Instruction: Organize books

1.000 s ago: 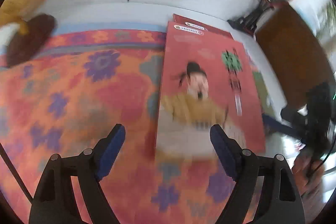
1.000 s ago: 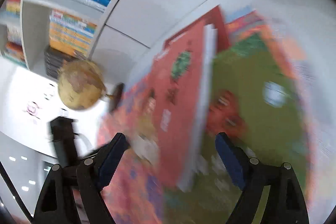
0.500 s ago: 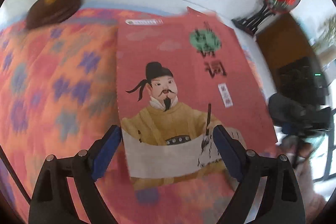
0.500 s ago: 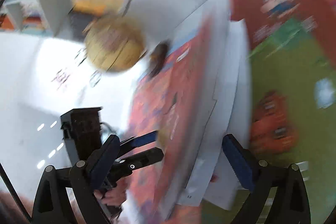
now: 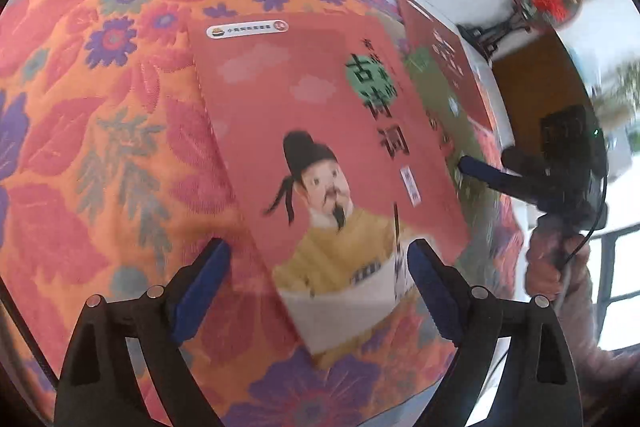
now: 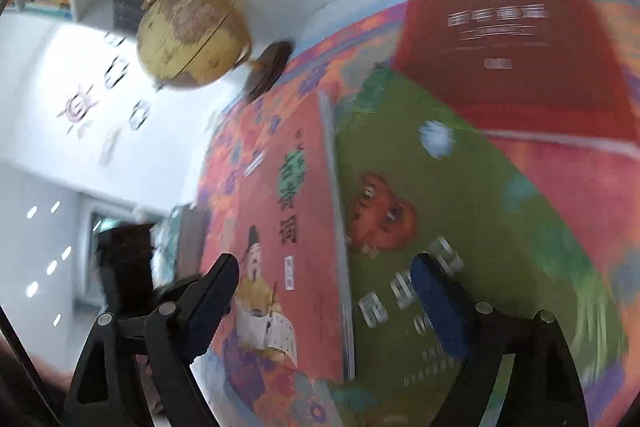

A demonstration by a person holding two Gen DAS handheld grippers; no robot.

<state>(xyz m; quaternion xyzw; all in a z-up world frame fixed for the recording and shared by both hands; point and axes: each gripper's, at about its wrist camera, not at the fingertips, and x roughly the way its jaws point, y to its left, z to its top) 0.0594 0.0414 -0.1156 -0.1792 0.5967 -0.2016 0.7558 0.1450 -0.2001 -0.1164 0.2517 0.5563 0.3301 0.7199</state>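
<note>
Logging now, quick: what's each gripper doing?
Left gripper: open, holding nothing, over the pink book.
Right gripper: open, holding nothing.

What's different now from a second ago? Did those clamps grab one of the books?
No grab. The salmon book with the robed man sits differently in both views as the cameras swung; whether the book itself moved is unclear. The left gripper has just been opening, its jaws framing that cover without touching. The right gripper stayed open. The green book and red book remain on the floral cloth.
</note>
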